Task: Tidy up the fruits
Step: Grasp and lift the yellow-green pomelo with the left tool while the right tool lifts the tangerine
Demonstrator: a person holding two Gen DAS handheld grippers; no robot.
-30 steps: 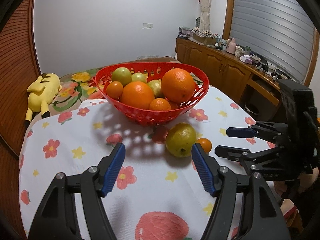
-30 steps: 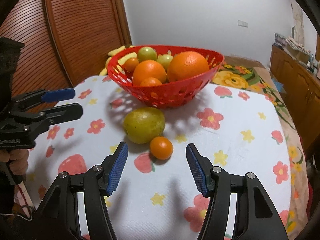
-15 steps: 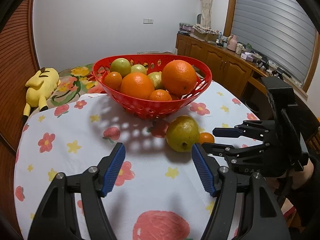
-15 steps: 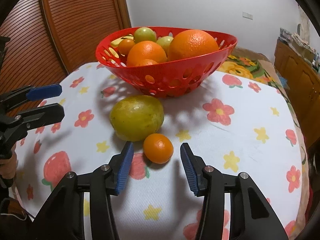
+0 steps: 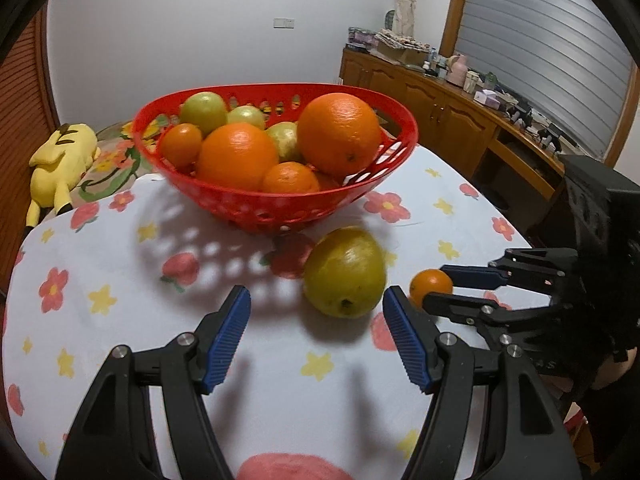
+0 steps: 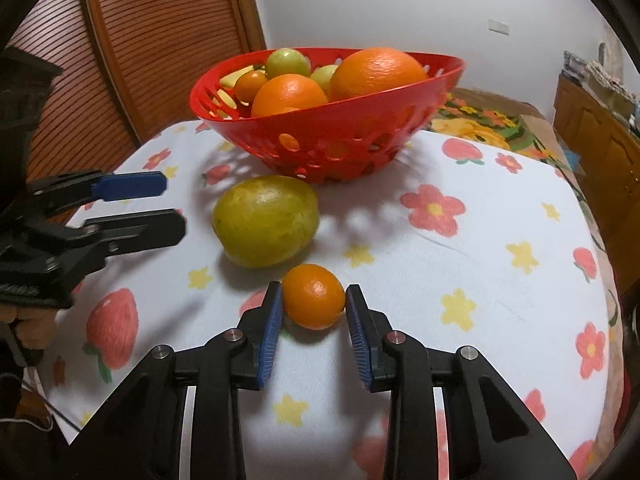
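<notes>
A red basket full of oranges and green fruits stands at the back of the flowered tablecloth. In front of it lie a large yellow-green fruit and a small orange. My right gripper is shut on the small orange, with both blue pads pressing its sides and the fruit resting on the cloth. My left gripper is open and holds nothing. It hovers just short of the yellow-green fruit, which sits ahead of its right finger.
A yellow plush toy lies beyond the table's far left edge. A wooden sideboard with clutter runs along the right wall. A slatted wooden door stands behind the basket. The table edge curves close on the right.
My right gripper came down and forward around the small orange and closed on it. My left gripper moved lower and nearer to the yellow-green fruit, still equally wide.
</notes>
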